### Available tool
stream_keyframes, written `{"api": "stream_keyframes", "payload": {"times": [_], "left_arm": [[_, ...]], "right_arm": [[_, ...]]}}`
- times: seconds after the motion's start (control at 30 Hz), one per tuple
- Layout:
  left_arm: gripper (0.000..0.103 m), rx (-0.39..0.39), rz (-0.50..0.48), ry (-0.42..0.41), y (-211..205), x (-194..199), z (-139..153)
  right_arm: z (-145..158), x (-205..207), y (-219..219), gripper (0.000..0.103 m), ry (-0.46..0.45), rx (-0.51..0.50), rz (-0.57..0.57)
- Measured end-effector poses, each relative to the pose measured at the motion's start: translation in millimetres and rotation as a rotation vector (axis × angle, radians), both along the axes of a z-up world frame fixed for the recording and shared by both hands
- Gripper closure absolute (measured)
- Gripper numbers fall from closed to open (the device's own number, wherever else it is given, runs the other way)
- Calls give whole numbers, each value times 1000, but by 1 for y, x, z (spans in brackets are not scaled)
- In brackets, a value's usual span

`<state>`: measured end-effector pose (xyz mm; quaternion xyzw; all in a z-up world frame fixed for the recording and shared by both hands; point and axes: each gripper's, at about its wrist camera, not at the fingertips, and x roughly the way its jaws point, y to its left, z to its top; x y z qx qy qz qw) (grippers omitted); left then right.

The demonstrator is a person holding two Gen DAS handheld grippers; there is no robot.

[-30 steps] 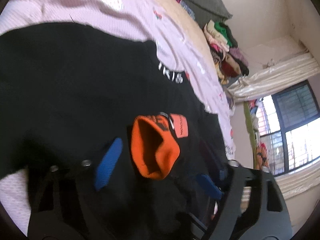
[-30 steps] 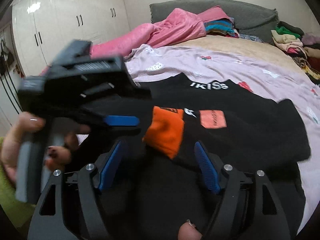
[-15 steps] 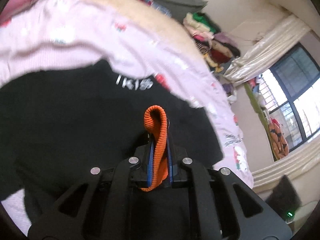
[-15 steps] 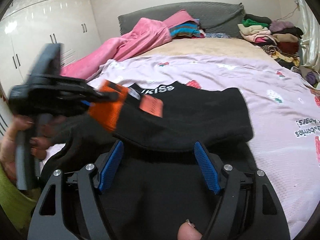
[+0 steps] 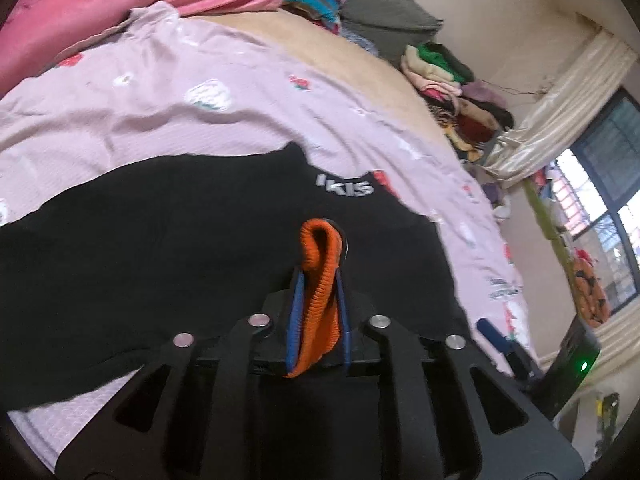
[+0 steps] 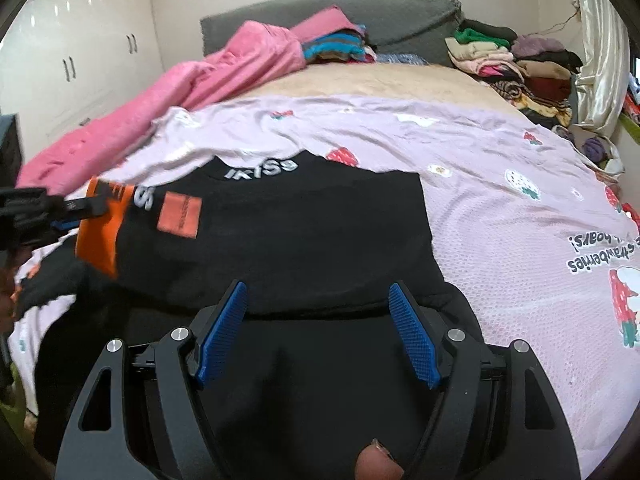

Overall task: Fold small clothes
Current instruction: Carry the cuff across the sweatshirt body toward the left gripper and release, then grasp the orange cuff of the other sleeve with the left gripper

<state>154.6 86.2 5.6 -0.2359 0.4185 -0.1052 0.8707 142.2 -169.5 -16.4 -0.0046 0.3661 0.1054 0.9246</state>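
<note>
A black sweatshirt (image 5: 160,248) (image 6: 300,232) with white lettering at the collar lies flat on the lilac strawberry sheet (image 6: 500,208). My left gripper (image 5: 319,276) is shut on its orange cuff (image 5: 320,248), pinched between the blue pads; the jaws are opening slightly, the cuff still between them. In the right wrist view the left gripper (image 6: 76,214) holds the cuff (image 6: 100,240) raised at the left, the sleeve drawn across the body. My right gripper (image 6: 317,286) stands open low over the sweatshirt's near part, nothing between its fingers.
A pink blanket (image 6: 224,72) is heaped at the back left against the grey headboard (image 6: 400,16). Stacked folded clothes (image 6: 516,64) stand at the back right by a curtain (image 6: 600,52). White wardrobe doors (image 6: 80,60) are on the left, a window (image 5: 600,200) on the right.
My left gripper shut on the orange cuff, lifted it and carried the sleeve leftwards across the sweatshirt. My right gripper slid sideways over the garment, staying open.
</note>
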Motion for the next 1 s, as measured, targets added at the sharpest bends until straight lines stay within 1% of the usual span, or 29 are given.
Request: {"api": "stream_keyframes", "payload": {"times": [0.13, 0.2, 0.3, 0.37, 0.4, 0.43, 0.5, 0.53, 0.57, 0.63, 0.67, 0.7, 0.73, 0.77, 0.8, 0.83, 0.9, 0.97, 1.0], "left_arm": [[93, 67, 42, -19, 9, -6, 3], [93, 82, 31, -16, 8, -6, 2], [93, 119, -4, 57, -1, 2, -18], [87, 146, -10, 112, -4, 6, -34], [86, 158, -4, 149, -3, 7, -44], [85, 157, 0, 166, -2, 6, -52], [85, 142, 2, 165, 3, 1, -57], [84, 140, 5, 157, 5, -2, -54], [75, 141, 7, 149, 7, -5, -50], [63, 150, 18, 114, 12, -13, -38], [62, 157, 29, 103, 15, -18, -32], [60, 156, 39, 94, 19, -23, -27], [53, 157, 49, 87, 22, -27, -24], [46, 165, 63, 80, 25, -30, -20], [42, 178, 76, 69, 29, -36, -15], [36, 184, 83, 64, 31, -39, -12], [29, 190, 101, 56, 36, -46, -7], [16, 200, 124, 55, 42, -52, -3], [13, 213, 136, 58, 44, -56, -2]], "right_arm": [[-6, 19, 10, 31, 29, -29, -4], [-9, 27, 18, 31, 40, -38, 9], [-16, 38, 29, 31, 66, -54, 24], [-22, 44, 36, 31, 92, -69, 32], [-27, 47, 39, 31, 109, -83, 32], [-30, 48, 41, 31, 126, -93, 32], [-39, 51, 42, 31, 166, -110, 25], [-39, 50, 41, 31, 163, -103, 22], [-36, 46, 41, 31, 152, -88, 25], [-30, 40, 41, 30, 131, -53, 37], [-26, 35, 41, 28, 119, -32, 44], [-23, 31, 43, 23, 106, -21, 50], [-19, 27, 45, 21, 93, -14, 57], [-14, 22, 48, 21, 79, -7, 71], [-11, 19, 51, 20, 69, -4, 80], [-8, 16, 53, 15, 59, -2, 87], [1, 8, 60, 9, 27, 5, 101], [6, 3, 65, 8, 13, 14, 112], [9, 0, 69, 7, 8, 17, 119]]}}
